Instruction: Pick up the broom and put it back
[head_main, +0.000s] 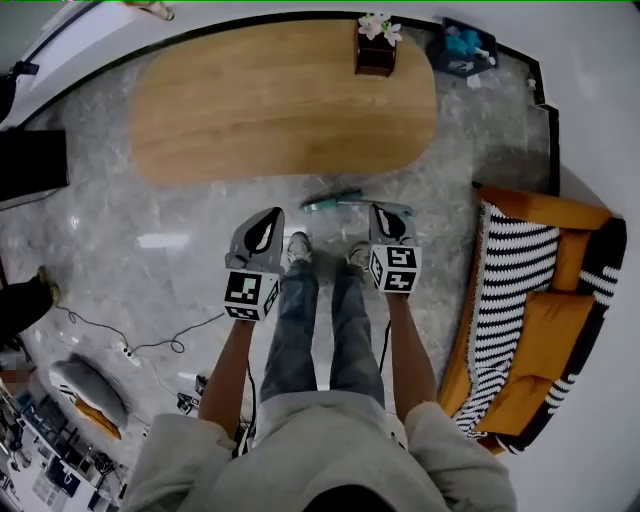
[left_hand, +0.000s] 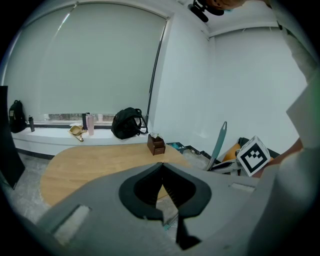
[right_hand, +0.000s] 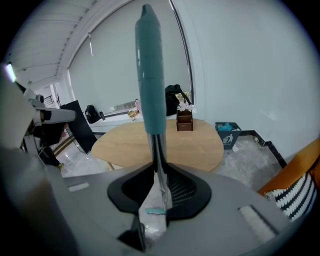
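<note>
The broom (right_hand: 150, 75) has a teal grip over a shiny metal shaft. In the right gripper view it rises straight up out of the jaws, and my right gripper (right_hand: 159, 172) is shut on the shaft. In the head view the right gripper (head_main: 386, 212) hangs over the floor in front of the person's feet, and a teal part of the broom (head_main: 330, 203) shows just left of its tip. My left gripper (head_main: 270, 215) hangs beside it, apart from the broom. Its jaws meet at the tips with nothing between them (left_hand: 161, 166). The left gripper view shows the broom's teal grip (left_hand: 219, 142) upright to the right.
An oval wooden table (head_main: 280, 100) lies just beyond the grippers, with a small brown box of flowers (head_main: 376, 50) at its far end. An orange sofa with a striped throw (head_main: 530, 300) stands to the right. A blue bin (head_main: 462, 48) sits far right. Cables (head_main: 150, 345) trail on the floor at left.
</note>
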